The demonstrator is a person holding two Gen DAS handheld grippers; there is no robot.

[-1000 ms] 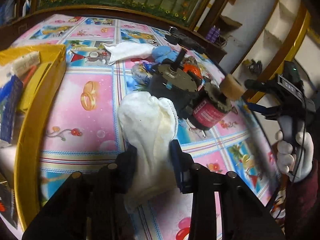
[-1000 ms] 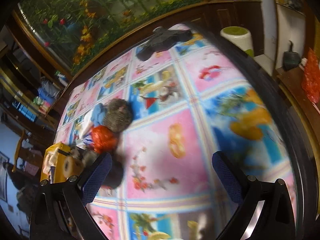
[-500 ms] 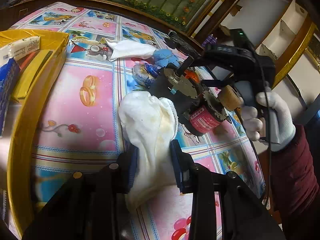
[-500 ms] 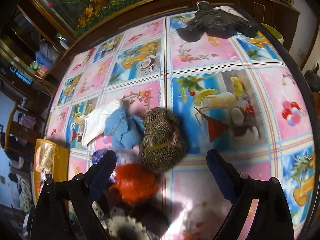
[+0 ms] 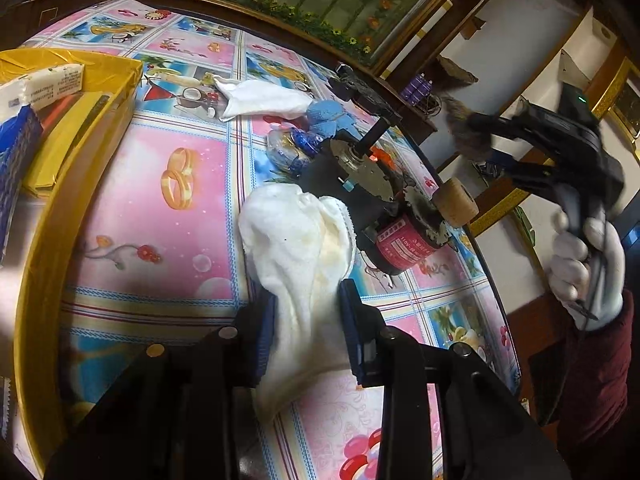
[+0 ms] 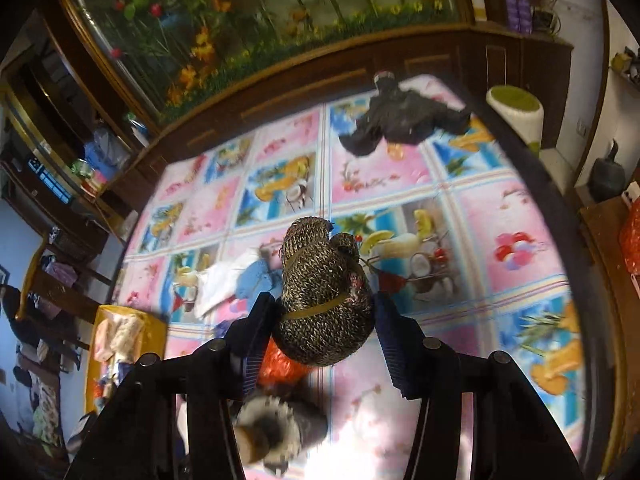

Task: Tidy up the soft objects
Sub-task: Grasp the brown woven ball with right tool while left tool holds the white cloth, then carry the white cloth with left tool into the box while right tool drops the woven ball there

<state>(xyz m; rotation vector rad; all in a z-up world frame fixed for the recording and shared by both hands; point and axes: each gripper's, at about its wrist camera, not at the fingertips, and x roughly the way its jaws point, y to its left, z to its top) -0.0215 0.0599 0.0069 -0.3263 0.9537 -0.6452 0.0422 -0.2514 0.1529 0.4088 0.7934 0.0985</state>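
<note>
Right gripper (image 6: 324, 320) fingers just closed onto knit ball (image 6: 324, 300), now lifted above motor (image 5: 376, 200). Left gripper (image 5: 306, 336) clamped on white sock (image 5: 300, 256) beside motor, on tabletop (image 5: 160, 184). Ball ready for sorting.

On the counter (image 5: 168, 208) a box (image 5: 36, 240) sits at the left of the frame, a sock (image 5: 296, 264) lies in the middle between the tongs (image 5: 306, 332), a motor (image 5: 372, 208) sits just right of it, and a cloth (image 5: 260, 98) lies behind.
</note>
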